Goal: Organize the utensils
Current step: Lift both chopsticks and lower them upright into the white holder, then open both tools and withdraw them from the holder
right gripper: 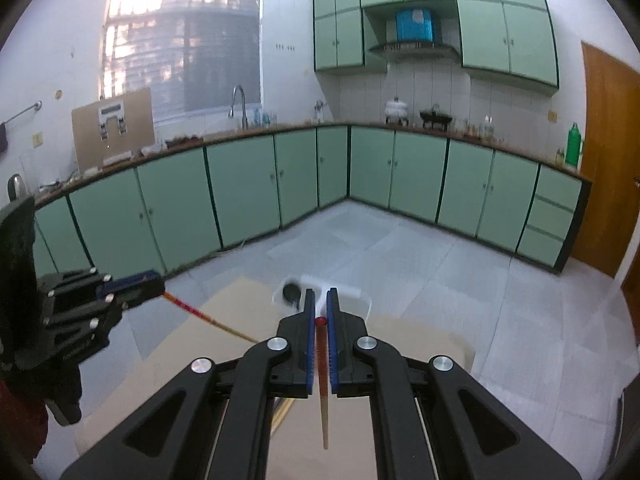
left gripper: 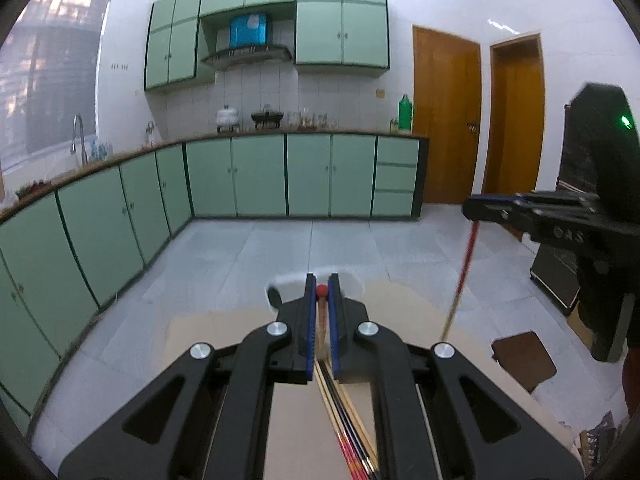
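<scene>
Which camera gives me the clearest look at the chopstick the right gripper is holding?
The left wrist view: the chopstick hangs in full side profile below the right gripper. The right wrist view sees it end-on between its fingers, strongly foreshortened.

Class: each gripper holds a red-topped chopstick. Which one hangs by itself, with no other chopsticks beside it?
The chopstick in the right gripper: it hangs alone between the jaws. The left gripper holds its chopstick above a bundle of others.
</scene>
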The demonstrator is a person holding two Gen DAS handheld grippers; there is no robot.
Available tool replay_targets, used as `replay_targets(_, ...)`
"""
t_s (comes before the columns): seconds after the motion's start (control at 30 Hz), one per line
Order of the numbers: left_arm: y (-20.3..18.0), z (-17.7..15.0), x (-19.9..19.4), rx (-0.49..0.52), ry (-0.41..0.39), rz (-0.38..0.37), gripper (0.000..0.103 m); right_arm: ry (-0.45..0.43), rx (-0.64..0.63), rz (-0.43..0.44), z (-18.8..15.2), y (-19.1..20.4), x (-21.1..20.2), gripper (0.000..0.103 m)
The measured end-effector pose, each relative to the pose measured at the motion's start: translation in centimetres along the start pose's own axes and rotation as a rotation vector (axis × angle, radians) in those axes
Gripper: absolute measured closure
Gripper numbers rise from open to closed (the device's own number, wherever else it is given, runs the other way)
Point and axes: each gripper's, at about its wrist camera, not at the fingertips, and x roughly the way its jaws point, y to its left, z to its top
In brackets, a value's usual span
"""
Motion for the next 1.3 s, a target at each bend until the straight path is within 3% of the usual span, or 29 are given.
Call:
replay_targets(0.2, 0.5, 3.6, 1.5, 0.013, -0.038, 0.008, 0.098, -0.097, 0.003, -0.02, 5.8, -1.0, 1.8, 0.098)
replay_targets(0.4, 1.6, 5.3, 5.9, 0.012, -0.026, 0.032, 0.098, -0.133, 0.029, -0.057, 8.0, -2.6, 7.0, 0.098)
replay_targets(0.57, 2.1, 5.0, 9.9, 0.008, -0.001, 0.019, 0.098, -0.126, 0.067, -0.061, 7.0, -4.3, 11.4, 0.098)
replay_targets(0.73, 2.6, 3.3, 13.5, 0.005, 0.068, 0.006, 0.098, -0.056, 0.081, -0.059, 4.7, -5.2, 15.5, 0.098)
replay_targets(1.0, 3.6, 1.5, 16.6, -0.034, 0.135, 0.006, 0.095, 0.027, 0.083, -0.055, 1.7, -5.4, 17.5, 0.097)
replay_targets(1.13, 4.2, 1.4, 16.1, -0.044, 0.127, 0.015, 0.073, 0.018, 0.107, -0.07, 1.2, -6.1, 16.4, 0.082)
replay_targets(1.2, 4.6, 1.3, 15.5, -0.053, 0.123, 0.017, 0.073, 0.011, 0.12, -0.089, 1.0, -6.6, 15.6, 0.076)
replay_targets(1.3, 5.0, 1.3, 14.2, -0.06, 0.105, 0.035, 0.065, -0.002, 0.135, -0.126, 0.2, -7.2, 13.5, 0.06)
